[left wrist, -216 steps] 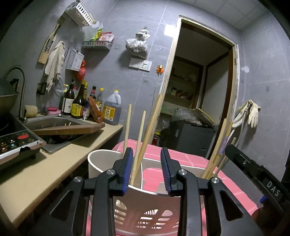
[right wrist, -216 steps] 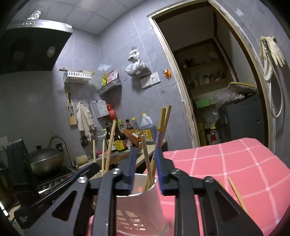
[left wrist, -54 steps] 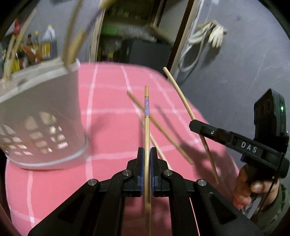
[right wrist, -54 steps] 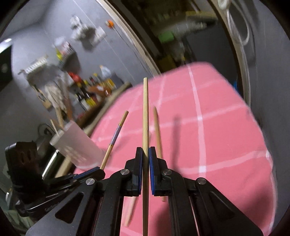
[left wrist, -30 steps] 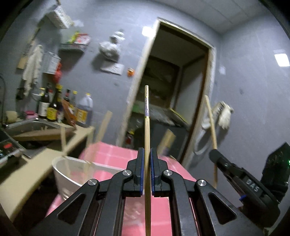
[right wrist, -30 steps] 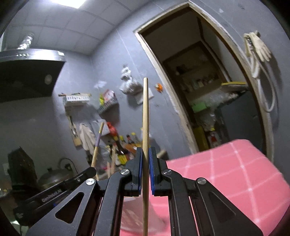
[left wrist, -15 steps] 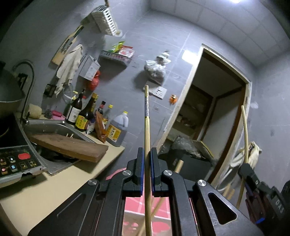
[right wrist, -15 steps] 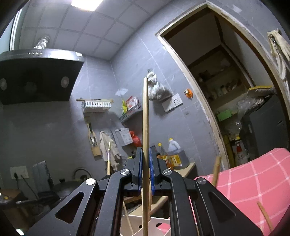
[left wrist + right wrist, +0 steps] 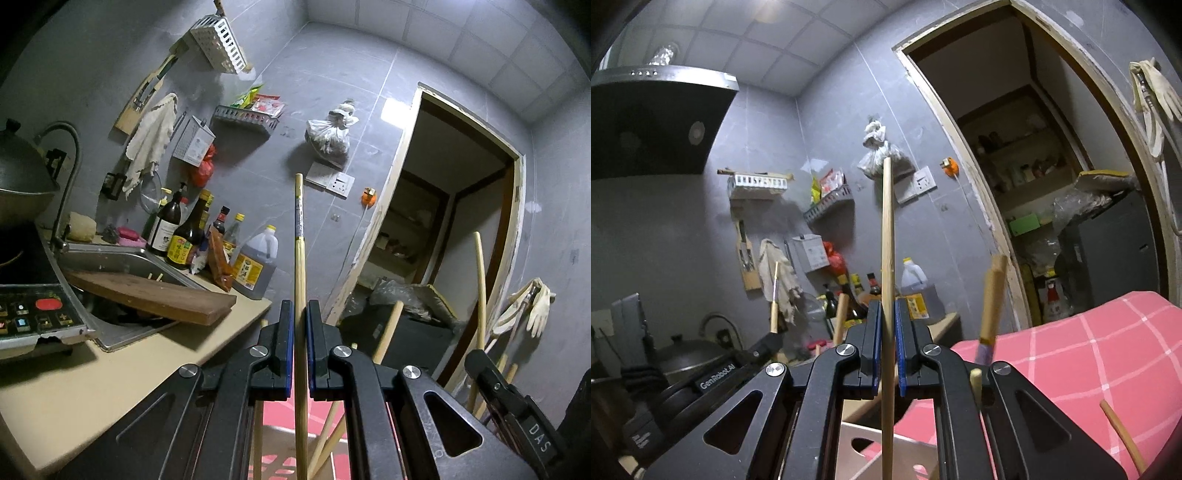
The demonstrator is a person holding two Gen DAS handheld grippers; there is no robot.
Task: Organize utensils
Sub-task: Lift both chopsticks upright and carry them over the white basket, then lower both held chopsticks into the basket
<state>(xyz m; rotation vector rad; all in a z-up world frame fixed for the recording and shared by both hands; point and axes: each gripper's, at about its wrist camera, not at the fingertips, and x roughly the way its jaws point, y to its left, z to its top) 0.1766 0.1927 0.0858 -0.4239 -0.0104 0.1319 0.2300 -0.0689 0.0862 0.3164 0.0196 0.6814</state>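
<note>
While each claw points level across the kitchen, the left claw [image 9: 301, 350] is clenched on a banded chopstick [image 9: 299, 266] that stands upright between its blue pads, its upper end carrying a dark patterned band. The right claw [image 9: 887, 347] is likewise clamped on a plain chopstick [image 9: 887, 258], also upright. Just beneath both claws sits the white holder [image 9: 864, 443], with more chopsticks [image 9: 991, 295] leaning in it; it rests on the pink checked cloth [image 9: 1089, 354]. One loose chopstick [image 9: 1121, 439] shows at the lower right of the right view. Farther left lies the tan tabletop [image 9: 129, 365], with a wooden board [image 9: 155, 295] across the sink [image 9: 122, 258]. Beyond them, sauce bottles [image 9: 184, 232] stand against the grey tiled wall beside an open doorway [image 9: 443, 229].
</note>
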